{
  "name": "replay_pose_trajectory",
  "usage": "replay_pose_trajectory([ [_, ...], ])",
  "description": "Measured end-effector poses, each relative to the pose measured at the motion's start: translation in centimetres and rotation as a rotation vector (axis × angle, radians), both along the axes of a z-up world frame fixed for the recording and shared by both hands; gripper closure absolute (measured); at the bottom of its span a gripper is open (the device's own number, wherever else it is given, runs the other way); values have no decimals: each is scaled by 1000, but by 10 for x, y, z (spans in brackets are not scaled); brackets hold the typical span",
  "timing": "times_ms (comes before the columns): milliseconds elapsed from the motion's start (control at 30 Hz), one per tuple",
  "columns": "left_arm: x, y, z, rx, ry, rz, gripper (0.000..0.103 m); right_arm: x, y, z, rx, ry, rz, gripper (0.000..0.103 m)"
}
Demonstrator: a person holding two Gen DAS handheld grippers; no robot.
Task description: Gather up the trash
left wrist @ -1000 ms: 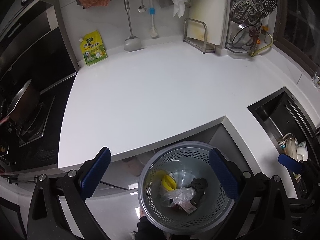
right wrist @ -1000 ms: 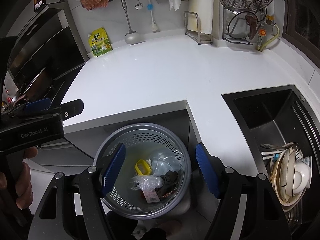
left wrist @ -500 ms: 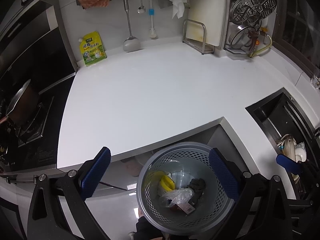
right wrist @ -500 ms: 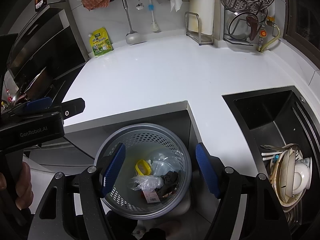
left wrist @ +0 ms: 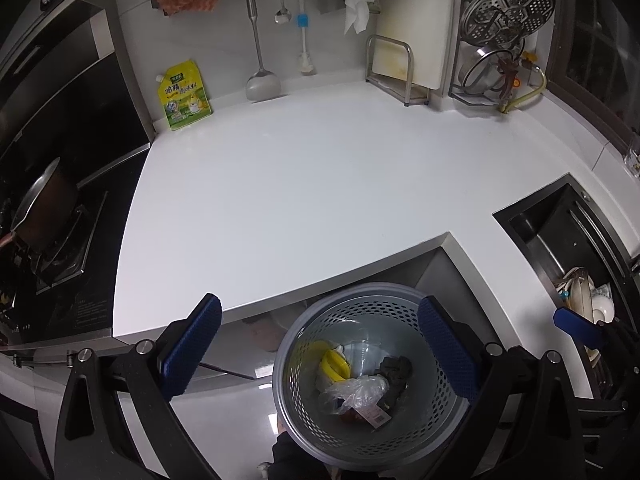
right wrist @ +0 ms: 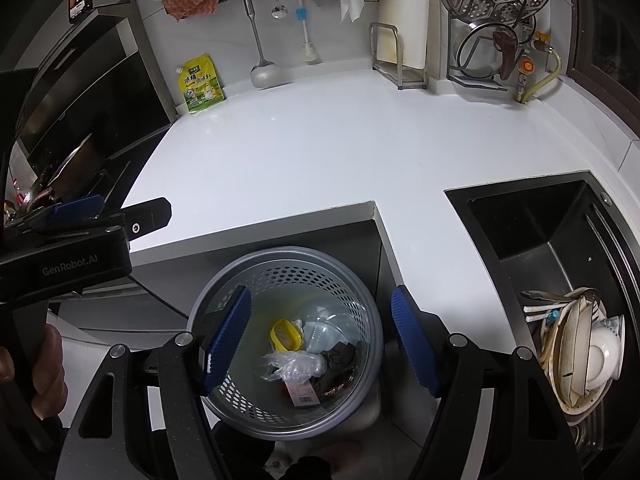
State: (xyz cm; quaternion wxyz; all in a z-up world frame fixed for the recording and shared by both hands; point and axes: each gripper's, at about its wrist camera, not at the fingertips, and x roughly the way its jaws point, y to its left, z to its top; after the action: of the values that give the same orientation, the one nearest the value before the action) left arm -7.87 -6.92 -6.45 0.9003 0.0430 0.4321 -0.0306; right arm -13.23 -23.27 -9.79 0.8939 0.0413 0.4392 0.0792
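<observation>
Trash (right wrist: 304, 356) lies at the bottom of a grey perforated basket (right wrist: 288, 268) that stands on the floor in a notch cut into the front edge of the white table (right wrist: 320, 152). Inside it are a yellow ring-shaped piece (right wrist: 285, 334), a clear plastic cup (right wrist: 320, 326), a crumpled clear bag (right wrist: 294, 366), something dark and crumpled (right wrist: 340, 360), and a packet with a barcode label (right wrist: 302, 394).

Both tools hang above the basket, pointing steeply down, and neither has hold of anything. The left tool (left wrist: 320, 354) has its blue pads spread wide, one over the floor to the left of the basket and one over the basket's right rim. The right tool (right wrist: 322, 342) also stands well open, its pads spaced about as wide as the basket's opening, with the trash seen in the gap below. In the right wrist view the left tool's black body shows at the left edge, with a hand (right wrist: 44, 372) wrapped around its grip.

On the table top, a green and yellow pouch (left wrist: 185, 96) leans against the back wall. A ladle (left wrist: 262, 86) hangs beside it. To the right, the dark sink (right wrist: 536, 236) holds stacked dishes (right wrist: 588, 348). A pan (left wrist: 42, 204) sits on the stove at the left.
</observation>
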Motion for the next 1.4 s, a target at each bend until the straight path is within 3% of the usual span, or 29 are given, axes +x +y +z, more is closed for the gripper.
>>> replay_pose_trajectory([
  [1400,7,0,-3,-4,17,-1,6,3,1,-1,1,1,-1,33],
])
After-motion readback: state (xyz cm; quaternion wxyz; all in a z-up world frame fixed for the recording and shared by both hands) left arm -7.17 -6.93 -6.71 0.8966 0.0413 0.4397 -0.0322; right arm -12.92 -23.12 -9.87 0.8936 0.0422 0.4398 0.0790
